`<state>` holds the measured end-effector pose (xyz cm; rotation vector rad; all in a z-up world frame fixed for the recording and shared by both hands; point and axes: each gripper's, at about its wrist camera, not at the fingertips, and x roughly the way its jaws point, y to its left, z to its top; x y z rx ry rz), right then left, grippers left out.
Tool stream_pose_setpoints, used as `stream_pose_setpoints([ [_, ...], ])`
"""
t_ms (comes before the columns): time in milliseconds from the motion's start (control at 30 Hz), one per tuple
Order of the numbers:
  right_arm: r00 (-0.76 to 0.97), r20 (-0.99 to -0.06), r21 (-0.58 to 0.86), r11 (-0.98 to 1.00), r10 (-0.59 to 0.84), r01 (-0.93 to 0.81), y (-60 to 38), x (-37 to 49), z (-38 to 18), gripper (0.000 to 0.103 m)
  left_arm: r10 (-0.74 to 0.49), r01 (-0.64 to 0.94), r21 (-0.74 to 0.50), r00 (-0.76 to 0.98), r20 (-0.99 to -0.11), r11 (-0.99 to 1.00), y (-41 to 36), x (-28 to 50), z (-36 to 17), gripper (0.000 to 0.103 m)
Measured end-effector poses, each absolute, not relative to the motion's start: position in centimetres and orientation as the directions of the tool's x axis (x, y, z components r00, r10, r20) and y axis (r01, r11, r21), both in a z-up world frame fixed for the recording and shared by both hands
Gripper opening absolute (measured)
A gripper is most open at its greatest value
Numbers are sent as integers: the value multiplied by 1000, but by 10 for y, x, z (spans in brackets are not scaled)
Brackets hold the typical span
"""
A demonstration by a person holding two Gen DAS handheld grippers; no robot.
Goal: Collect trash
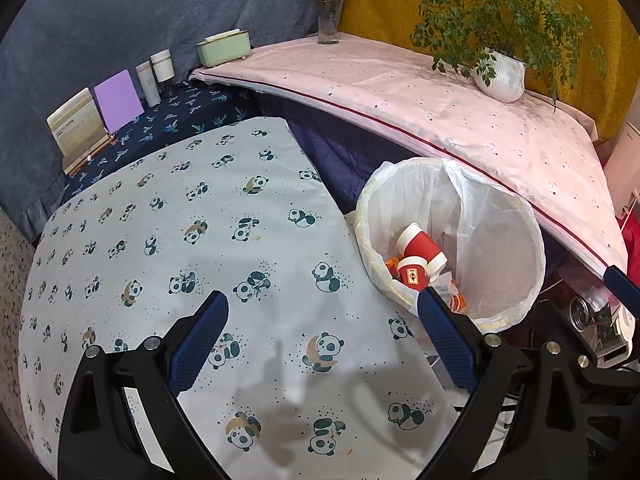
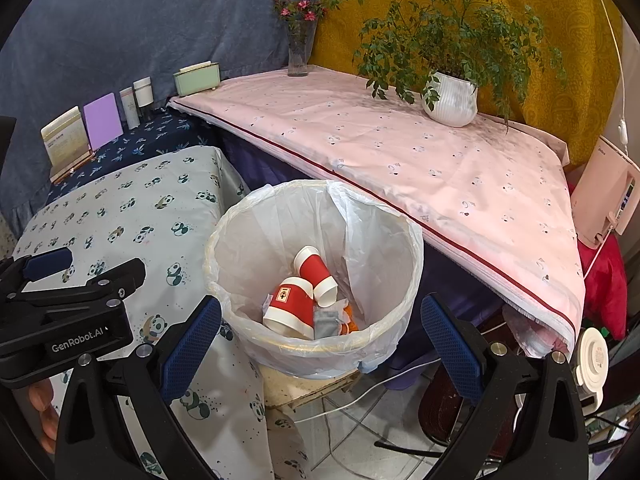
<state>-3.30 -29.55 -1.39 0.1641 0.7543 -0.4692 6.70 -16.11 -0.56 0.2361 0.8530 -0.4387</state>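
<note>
A round bin with a white plastic liner (image 2: 394, 264) stands between two tables; it also shows in the left wrist view (image 1: 516, 240). Inside lie two red paper cups (image 2: 294, 306) (image 1: 418, 246) on orange and grey scraps. My left gripper (image 1: 324, 300) is open and empty above the panda-print tablecloth (image 1: 180, 220), left of the bin. My right gripper (image 2: 320, 306) is open and empty, held over the near rim of the bin. The left gripper's body (image 2: 68, 312) shows at the left of the right wrist view.
A pink-covered table (image 2: 400, 140) behind the bin carries a white plant pot (image 2: 452, 98) and a flower vase (image 2: 298, 50). A green box (image 2: 198, 78), bottles, a purple card (image 2: 102, 120) and a card stand line the back. Cables lie on the floor.
</note>
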Motion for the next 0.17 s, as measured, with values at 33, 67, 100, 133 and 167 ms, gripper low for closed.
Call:
stream_pose_setpoints([
  [33,631,-692,-22,884,-350,466,-295,-33,-14,97,-279,462,25,577,-768,887,-161,67,-6,91],
  [67,631,-692,-23,883,-352,468,-295,-33,-14,97,-281,462,21,574,-769,887,-161,67,-6,91],
  [100,630,-692,-23,883,-353,470,-296,-34,-14,97,-285,465,16,570,-770,885,-161,67,-6,91],
  [133,629,-691,-23,882,-355,471,-296,-35,-14,97,-289,469,13,567,-772,883,-161,67,-7,91],
  [167,629,-691,-23,881,-356,473,-297,-35,-14,97,-289,470,14,565,-773,883,-161,67,-7,91],
])
